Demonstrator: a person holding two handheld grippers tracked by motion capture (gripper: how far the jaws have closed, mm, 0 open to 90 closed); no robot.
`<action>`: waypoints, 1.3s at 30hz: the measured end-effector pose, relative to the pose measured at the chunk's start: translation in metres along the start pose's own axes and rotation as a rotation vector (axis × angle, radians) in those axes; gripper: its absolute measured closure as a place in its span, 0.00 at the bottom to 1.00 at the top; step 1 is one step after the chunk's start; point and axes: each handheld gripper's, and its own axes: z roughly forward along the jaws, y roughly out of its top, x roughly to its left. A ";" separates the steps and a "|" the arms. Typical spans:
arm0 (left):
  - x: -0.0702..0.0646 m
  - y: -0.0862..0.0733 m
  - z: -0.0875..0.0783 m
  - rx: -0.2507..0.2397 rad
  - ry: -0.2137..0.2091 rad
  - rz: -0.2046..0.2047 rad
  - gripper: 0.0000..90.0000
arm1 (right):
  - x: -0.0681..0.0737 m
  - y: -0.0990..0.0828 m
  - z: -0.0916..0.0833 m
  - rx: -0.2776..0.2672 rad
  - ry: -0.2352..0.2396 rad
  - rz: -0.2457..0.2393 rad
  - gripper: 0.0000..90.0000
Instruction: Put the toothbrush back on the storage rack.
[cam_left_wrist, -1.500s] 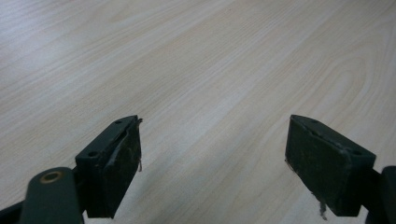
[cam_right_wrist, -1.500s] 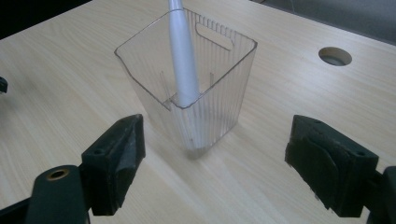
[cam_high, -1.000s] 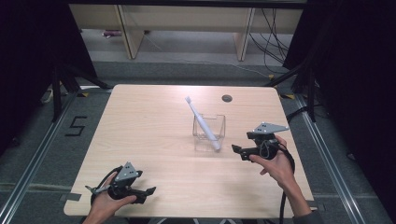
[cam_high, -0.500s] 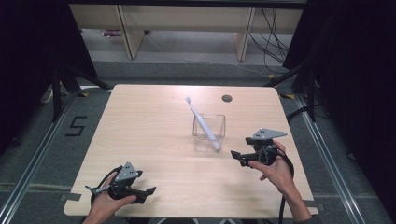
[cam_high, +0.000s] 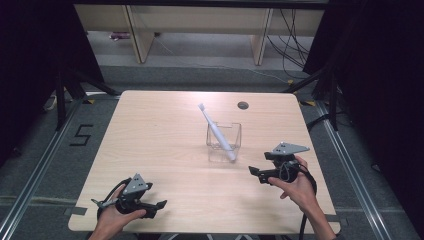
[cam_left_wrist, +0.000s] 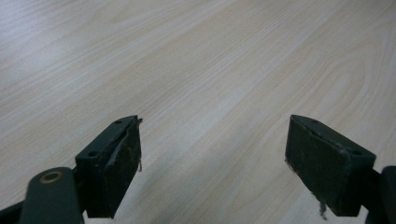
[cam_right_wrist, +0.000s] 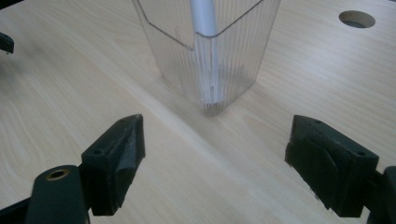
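Observation:
A clear ribbed plastic cup (cam_high: 224, 141) (cam_right_wrist: 212, 51) stands near the middle of the wooden table (cam_high: 165, 135). A white toothbrush (cam_high: 216, 132) leans in it, brush end up and toward the far left; its grey handle (cam_right_wrist: 203, 16) shows inside the cup in the right gripper view. My right gripper (cam_high: 256, 173) (cam_right_wrist: 215, 163) is open, low over the table just right of and nearer than the cup, jaws pointing at it with nothing between them. My left gripper (cam_high: 159, 205) (cam_left_wrist: 212, 163) rests open at the near left edge, over bare wood.
A round hole (cam_high: 243, 105) (cam_right_wrist: 357, 19) sits in the table's far right part. Shelving legs (cam_high: 137, 35) and cables (cam_high: 290, 30) stand on the floor beyond the table. A tape mark "5" (cam_high: 81, 135) lies on the floor at left.
My right gripper has drawn back from the cup toward the near right and dropped lower. The left gripper has stayed put. The toothbrush stands in the cup as before.

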 end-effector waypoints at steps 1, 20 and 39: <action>0.000 0.000 0.000 -0.001 0.000 0.000 0.20 | -0.001 -0.001 0.000 0.000 0.000 -0.018 0.22; 0.000 0.000 0.000 0.002 0.001 0.006 0.20 | 0.007 -0.035 -0.003 -0.020 0.026 0.035 0.22; 0.000 0.000 -0.001 -0.004 -0.001 0.016 0.20 | 0.012 -0.059 -0.010 -0.033 0.074 0.062 0.17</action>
